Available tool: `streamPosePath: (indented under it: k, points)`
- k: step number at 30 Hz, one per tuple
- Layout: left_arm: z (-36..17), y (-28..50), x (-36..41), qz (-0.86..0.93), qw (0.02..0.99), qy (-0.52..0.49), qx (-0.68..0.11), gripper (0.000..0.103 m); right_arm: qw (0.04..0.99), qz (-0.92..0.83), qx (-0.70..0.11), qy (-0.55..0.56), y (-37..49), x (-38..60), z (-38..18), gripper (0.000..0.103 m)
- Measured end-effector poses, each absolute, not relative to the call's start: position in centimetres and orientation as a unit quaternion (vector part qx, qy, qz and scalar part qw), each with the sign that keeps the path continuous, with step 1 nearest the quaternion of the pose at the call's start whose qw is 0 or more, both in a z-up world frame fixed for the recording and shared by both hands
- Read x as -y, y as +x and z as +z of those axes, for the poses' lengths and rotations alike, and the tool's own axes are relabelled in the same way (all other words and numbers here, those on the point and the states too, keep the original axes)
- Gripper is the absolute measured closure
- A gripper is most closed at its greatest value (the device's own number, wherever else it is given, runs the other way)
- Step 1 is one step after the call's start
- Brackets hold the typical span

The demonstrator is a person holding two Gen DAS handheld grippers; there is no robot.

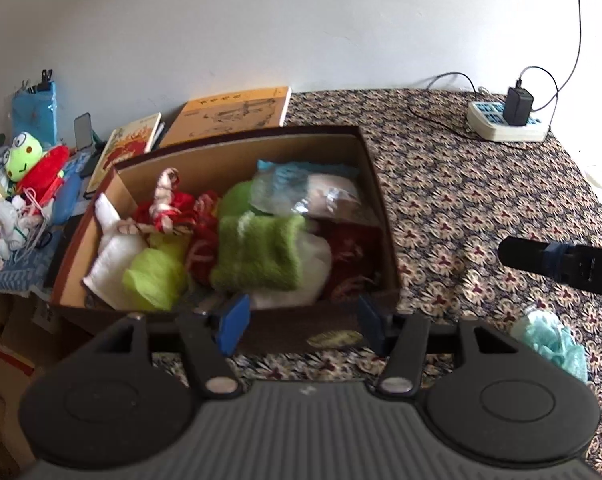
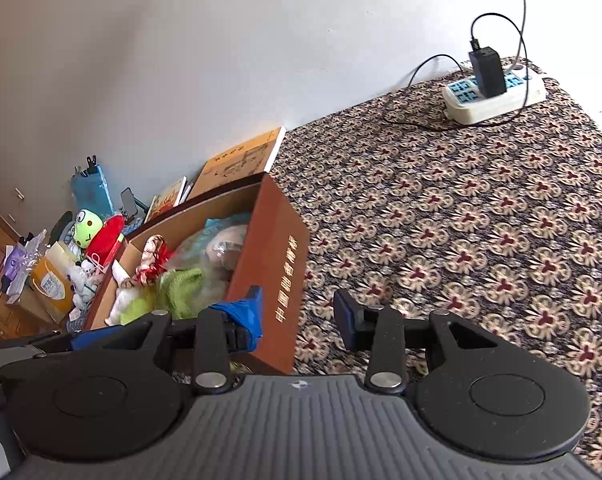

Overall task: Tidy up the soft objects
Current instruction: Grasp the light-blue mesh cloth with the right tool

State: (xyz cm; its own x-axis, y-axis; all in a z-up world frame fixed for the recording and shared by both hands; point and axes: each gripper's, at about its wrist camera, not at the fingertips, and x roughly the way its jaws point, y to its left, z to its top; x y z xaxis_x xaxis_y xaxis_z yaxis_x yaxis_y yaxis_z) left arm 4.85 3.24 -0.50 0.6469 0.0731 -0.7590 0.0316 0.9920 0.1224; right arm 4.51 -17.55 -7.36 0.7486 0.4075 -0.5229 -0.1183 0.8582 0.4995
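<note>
One loose soft thing, a pale green mesh pouf (image 1: 557, 340), lay on the patterned cloth outside the cardboard box (image 1: 385, 216), off the box's near right corner. It sat level with the left gripper (image 1: 299, 326) but well to that gripper's right, with no clear long axis. Both the left gripper and the right gripper (image 2: 299, 316) stood spread and empty. By my judgement, the right gripper was nearer the pouf.
</note>
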Motion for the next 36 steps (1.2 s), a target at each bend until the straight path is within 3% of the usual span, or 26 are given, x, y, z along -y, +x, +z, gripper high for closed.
streamPosePath:
  k: [16, 36]
  points:
    - [-4.7, 3.0, 3.5, -0.096, 0.875, 0.045, -0.472, 0.044, 0.896, 0.103, -0.354, 0.246, 0.8, 25.4, -10.7, 0.081]
    - [-8.1, 3.3, 9.4, -0.268, 0.842, 0.021, -0.468, 0.040, 0.835, 0.097, -0.419, 0.344, -0.2, 29.1, -15.8, 0.081]
